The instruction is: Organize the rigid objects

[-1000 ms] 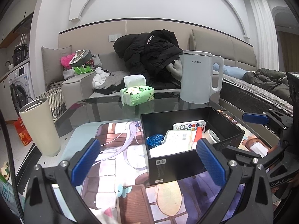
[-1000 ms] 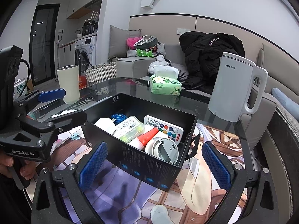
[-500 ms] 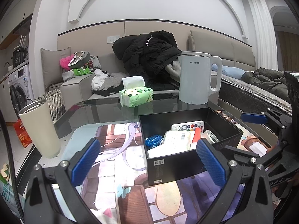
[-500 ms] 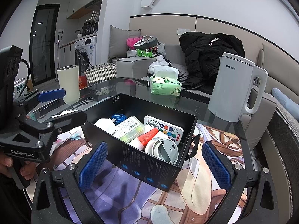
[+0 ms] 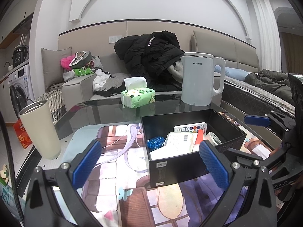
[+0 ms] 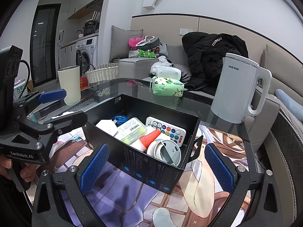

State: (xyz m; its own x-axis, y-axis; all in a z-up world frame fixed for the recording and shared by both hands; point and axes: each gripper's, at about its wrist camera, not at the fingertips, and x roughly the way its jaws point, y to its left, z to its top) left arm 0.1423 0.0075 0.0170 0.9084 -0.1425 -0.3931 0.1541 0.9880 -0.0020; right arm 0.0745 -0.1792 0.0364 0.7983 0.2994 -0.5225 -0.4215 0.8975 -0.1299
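A black open box [image 5: 177,168] [image 6: 149,172] stands on the printed mat on a glass table. It holds a white remote with coloured buttons [image 6: 166,130], a red-capped bottle [image 6: 149,139], a round white lid [image 6: 167,152], a labelled clear case [image 6: 130,130], a blue item [image 6: 119,119] and a white block [image 6: 106,125]. My left gripper [image 5: 149,163] is open and empty, just in front of the box. My right gripper [image 6: 156,167] is open and empty, its jaws spread either side of the box's near corner.
A white kettle [image 5: 198,79] [image 6: 236,90] stands behind the box. A green tissue pack [image 5: 138,97] [image 6: 167,88] lies on the glass. A cream tumbler [image 5: 40,129] [image 6: 70,85] stands at the left. Sofa with clothes behind the table.
The left wrist view has dipped slightly and shifted; the right gripper has barely moved. Both grippers stay open and the box is unmoved.
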